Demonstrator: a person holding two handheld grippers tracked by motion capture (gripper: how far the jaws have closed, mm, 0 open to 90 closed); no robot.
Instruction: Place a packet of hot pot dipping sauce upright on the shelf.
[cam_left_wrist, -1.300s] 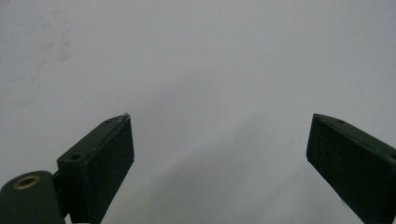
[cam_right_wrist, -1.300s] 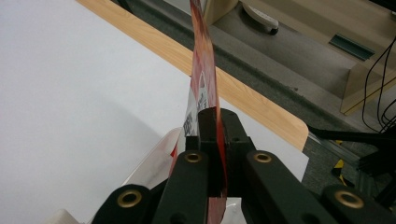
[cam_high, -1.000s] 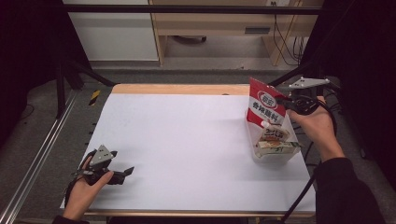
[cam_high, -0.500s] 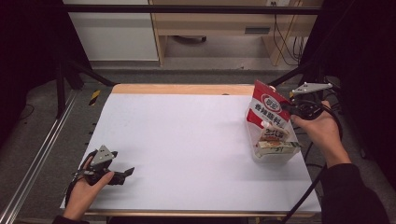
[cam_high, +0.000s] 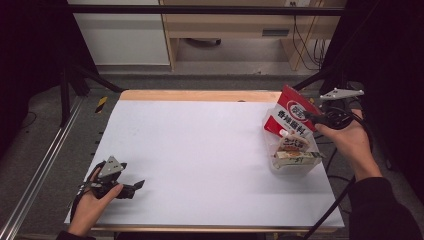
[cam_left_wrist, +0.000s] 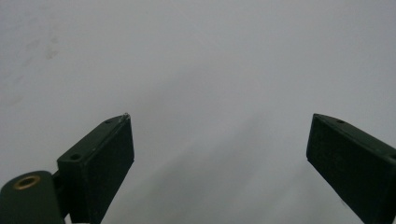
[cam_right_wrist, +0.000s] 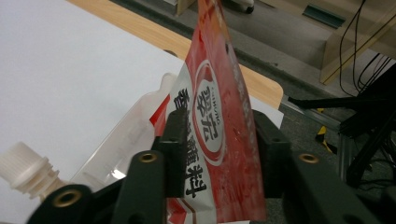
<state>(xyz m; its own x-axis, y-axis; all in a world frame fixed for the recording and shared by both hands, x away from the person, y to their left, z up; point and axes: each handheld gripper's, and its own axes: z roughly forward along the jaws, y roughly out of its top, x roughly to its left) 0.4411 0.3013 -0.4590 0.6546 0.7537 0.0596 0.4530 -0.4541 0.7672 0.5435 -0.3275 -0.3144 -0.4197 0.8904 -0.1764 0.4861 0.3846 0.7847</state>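
2 tools, right tool (cam_right_wrist: 215, 140) loosened around red pouch (cam_right_wrist: 219, 121), left tool (cam_high: 131, 187) gaping

Near the bench's (cam_high: 200, 150) right edge, the right gripper (cam_high: 314, 118) meets a red pouch (cam_high: 291, 111) standing in a clear tub (cam_high: 295, 165).

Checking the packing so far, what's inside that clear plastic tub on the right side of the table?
The tub holds a red pouch standing upright and two smaller packets in front. Its floor is covered.

White table (cam_high: 200, 150), wood far edge; wooden desk (cam_high: 235, 30), cables (cam_high: 300, 45) behind; grey floor.
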